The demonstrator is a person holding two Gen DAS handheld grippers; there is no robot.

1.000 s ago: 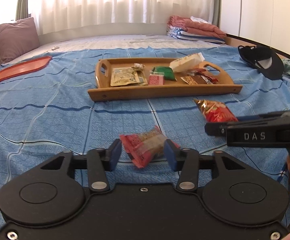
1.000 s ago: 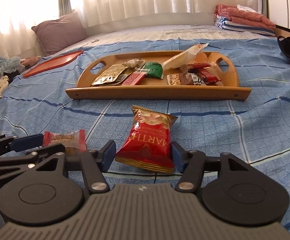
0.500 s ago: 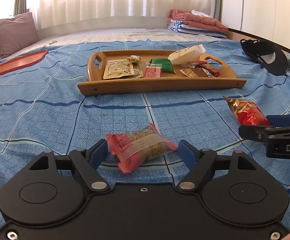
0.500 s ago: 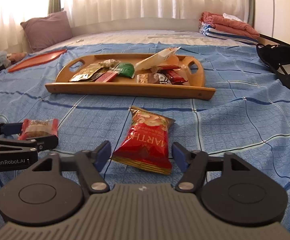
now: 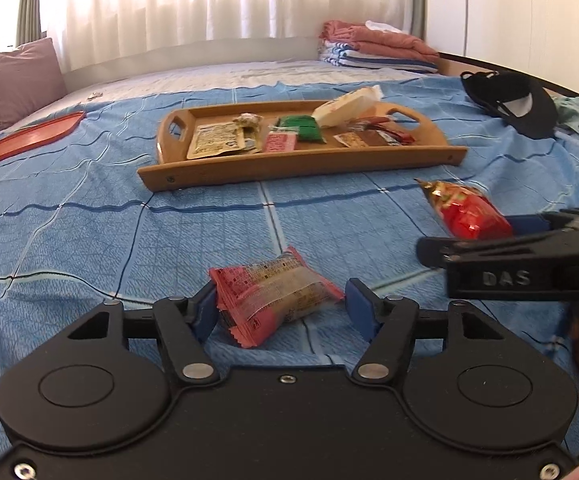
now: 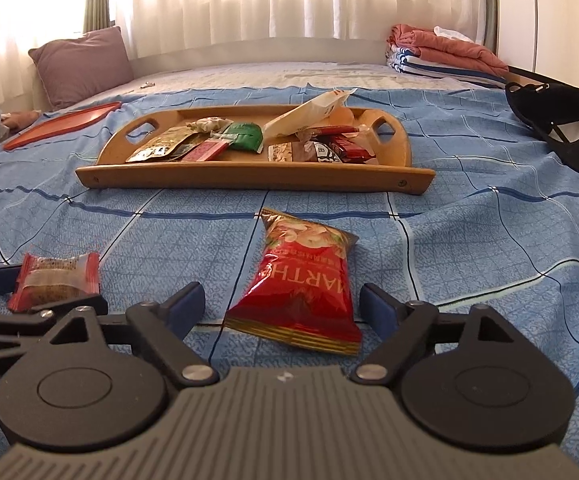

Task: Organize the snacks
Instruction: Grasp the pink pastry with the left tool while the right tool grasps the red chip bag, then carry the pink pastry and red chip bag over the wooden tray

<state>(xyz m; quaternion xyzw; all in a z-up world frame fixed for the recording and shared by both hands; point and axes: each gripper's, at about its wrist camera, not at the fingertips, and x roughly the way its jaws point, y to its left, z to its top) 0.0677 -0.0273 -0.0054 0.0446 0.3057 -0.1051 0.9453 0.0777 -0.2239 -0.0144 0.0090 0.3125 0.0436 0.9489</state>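
Fingers first: the left gripper (image 5: 279, 310) has narrowed since half a second ago, its blue pads (image 5: 205, 312) now hugging the ends of the pink packet (image 5: 273, 294); the left pad seems to touch, the right stands just beside the wrapper, so the grasp is not yet made. The right gripper (image 6: 279, 306) is wide, as it was, straddling the red bag's (image 6: 301, 292) near end without touching. Both snacks lie on the blue bedspread (image 5: 89, 240), near side of the wooden tray (image 5: 301, 162), which holds the other snacks farther off. I judge both pickups are about to close; carrying to the tray follows.
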